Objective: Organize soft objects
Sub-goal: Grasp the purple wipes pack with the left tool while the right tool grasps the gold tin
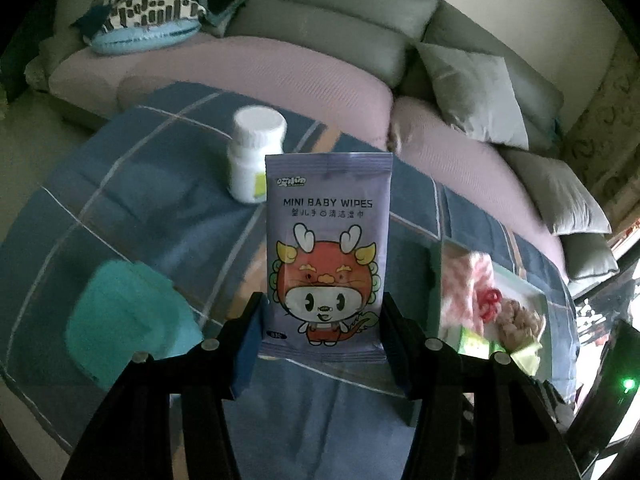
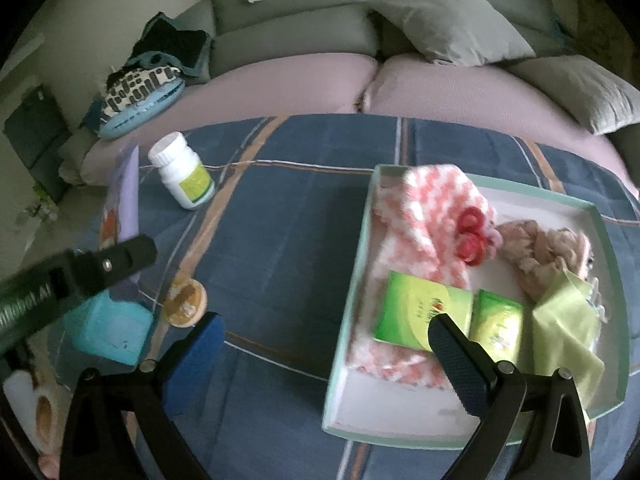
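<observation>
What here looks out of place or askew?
The white pill bottle stands on the blue plaid cloth among soft items, a hard container. Otherwise nothing is spilled; the left hand-held gripper holds the wipes pack upright.

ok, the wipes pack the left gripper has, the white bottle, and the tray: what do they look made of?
Wipes pack: thin printed plastic film, by the look; slight sheen and flat crimped end seals. The left gripper is shut on it.
White bottle: probably rigid plastic, smooth and opaque, with a ribbed cap and a glued yellow-green label.
Tray: looks like matte cardboard, with thin straight mint-green walls and a white inside; could be a box lid.
</observation>
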`<state>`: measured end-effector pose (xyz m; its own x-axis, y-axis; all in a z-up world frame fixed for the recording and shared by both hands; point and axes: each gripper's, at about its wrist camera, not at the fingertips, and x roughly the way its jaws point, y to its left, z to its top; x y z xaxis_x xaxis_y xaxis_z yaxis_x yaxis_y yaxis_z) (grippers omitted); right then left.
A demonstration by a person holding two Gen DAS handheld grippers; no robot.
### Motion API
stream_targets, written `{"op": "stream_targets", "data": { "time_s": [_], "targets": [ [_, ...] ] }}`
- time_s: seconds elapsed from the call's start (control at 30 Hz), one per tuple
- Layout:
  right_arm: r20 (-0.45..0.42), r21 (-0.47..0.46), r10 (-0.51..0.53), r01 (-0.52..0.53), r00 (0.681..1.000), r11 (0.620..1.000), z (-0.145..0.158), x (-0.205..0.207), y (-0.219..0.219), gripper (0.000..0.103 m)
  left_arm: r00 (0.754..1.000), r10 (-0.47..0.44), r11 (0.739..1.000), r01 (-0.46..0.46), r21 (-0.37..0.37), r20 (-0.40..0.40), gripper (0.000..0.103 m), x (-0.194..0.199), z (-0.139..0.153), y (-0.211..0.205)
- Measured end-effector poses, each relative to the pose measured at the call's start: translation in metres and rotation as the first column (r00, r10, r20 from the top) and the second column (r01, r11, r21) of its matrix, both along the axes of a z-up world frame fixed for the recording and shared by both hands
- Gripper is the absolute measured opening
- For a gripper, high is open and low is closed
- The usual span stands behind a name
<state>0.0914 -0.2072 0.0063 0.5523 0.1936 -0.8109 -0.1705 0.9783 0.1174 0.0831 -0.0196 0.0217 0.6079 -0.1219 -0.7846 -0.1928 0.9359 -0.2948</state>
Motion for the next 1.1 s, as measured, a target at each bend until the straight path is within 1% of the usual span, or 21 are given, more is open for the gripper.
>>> {"op": "stream_targets", "data": {
  "time_s": [0.17,0.4,0.57,0.7,0.87,1.07,1.1],
  "targets": [
    [0.003,-0.002,0.047,-0.047,0.999,0.999,-0.005,0.002,0.02,0.103,0.999,0.046,0.999,-0.046,0.029,0.007,0.057,-0.003,0.005,0.022],
    [-0.007,-0.002,0.128,-0.128,0.992,0.992,-0.015,0.005,0.057,0.103,0.99,0.13,0.99,-0.132,0.052,0.045,0.057,-0.012,0.016,0.056],
    [-0.04,-0.022,0.183,-0.184,0.982,0.983,-0.027,0.007,0.085,0.103,0.974,0.223,0.972,-0.226,0.063,0.049,0.057,-0.019,0.017,0.087],
    [-0.07,-0.043,0.22,-0.223,0.973,0.974,-0.039,0.008,0.105,0.103,0.958,0.285,0.957,-0.287,0.048,0.036,0.057,-0.027,0.012,0.112],
    [-0.084,-0.067,0.253,-0.259,0.964,0.964,-0.049,0.01,0.123,0.102,0.944,0.331,0.943,-0.331,0.03,0.005,0.057,-0.033,0.002,0.134],
    [-0.107,-0.082,0.278,-0.287,0.955,0.954,-0.061,0.016,0.136,0.093,0.926,0.377,0.926,-0.377,0.013,-0.017,0.057,-0.039,-0.007,0.154],
    [-0.11,-0.086,0.284,-0.293,0.953,0.952,-0.062,0.017,0.138,0.091,0.923,0.383,0.924,-0.383,0.011,-0.024,0.057,-0.04,-0.009,0.157]
  ]
}}
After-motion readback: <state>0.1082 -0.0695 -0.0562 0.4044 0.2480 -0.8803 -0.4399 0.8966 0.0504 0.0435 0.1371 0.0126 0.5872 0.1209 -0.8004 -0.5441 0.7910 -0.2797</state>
